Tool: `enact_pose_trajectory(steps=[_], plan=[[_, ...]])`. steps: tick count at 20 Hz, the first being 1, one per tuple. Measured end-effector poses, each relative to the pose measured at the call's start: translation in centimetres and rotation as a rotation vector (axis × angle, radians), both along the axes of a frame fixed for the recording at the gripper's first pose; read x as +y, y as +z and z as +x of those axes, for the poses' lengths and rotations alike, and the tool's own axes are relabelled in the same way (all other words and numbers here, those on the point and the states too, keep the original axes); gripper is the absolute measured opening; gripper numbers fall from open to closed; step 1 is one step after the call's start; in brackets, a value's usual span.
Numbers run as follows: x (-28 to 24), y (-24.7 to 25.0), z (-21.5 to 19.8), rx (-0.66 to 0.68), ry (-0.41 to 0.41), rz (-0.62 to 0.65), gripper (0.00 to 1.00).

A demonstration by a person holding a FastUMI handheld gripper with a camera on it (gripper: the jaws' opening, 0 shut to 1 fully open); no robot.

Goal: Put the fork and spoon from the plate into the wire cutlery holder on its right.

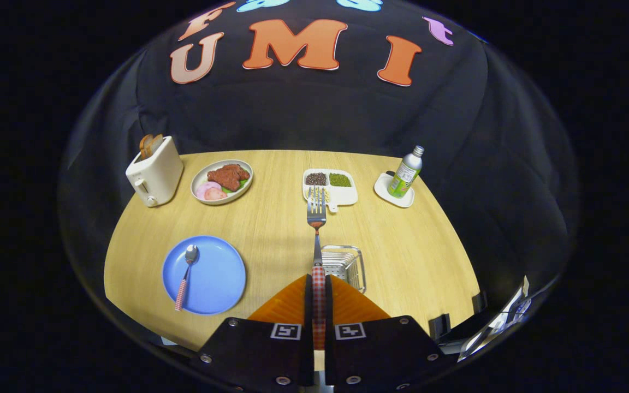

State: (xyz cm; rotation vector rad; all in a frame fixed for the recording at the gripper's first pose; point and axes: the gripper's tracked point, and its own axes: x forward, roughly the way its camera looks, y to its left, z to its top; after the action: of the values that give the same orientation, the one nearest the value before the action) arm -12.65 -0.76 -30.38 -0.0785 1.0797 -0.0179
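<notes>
The round tabletop (271,229) of pale wood grain carried everything. Toward its back-left edge stood a boxy cream toaster (154,173) with bread in its slots, and just beside it a shallow oval dish of meat and sliced ham (222,181). Near the front-left edge lay the smooth round blue plate (213,281), and on its left part rested the spoon (185,275), metal bowl pointing toward the back, checked handle toward the front. At the back edge sat a white divided tray (342,194) with dark and green grains, and at the back right a slim metal bottle (407,172) stood upright on a small white coaster (388,194).

The wire cutlery holder (354,265), a small open basket of thin shiny rods, sat near the front edge to the right of the plate.

The gripper (319,305) was clenched on the fork (316,210), both fingers pressing its checked handle, steel tines pointing away toward the tray, the fork raised beside the holder's left rim.

By my judgement the task was less than half done: the fork was lifted but not yet dropped in, and the spoon was untouched.
</notes>
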Motion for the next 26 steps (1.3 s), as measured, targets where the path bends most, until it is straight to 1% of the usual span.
enact_pose_trajectory(steps=[4, 9, 13, 17, 22, 26], plan=[[-2.8, -1.3, -1.0, 0.126, 0.065, -0.015, 0.08], [-4.9, -1.9, -2.0, 0.279, 0.147, -0.013, 0.08], [-5.9, -2.2, -2.5, 0.379, 0.255, -0.038, 0.08], [-6.1, -2.6, -2.8, 0.471, 0.335, -0.044, 0.08], [-6.4, -3.9, -3.4, 0.581, 0.352, -0.047, 0.09], [-5.0, -5.2, -3.3, 0.645, 0.34, -0.02, 0.09]])
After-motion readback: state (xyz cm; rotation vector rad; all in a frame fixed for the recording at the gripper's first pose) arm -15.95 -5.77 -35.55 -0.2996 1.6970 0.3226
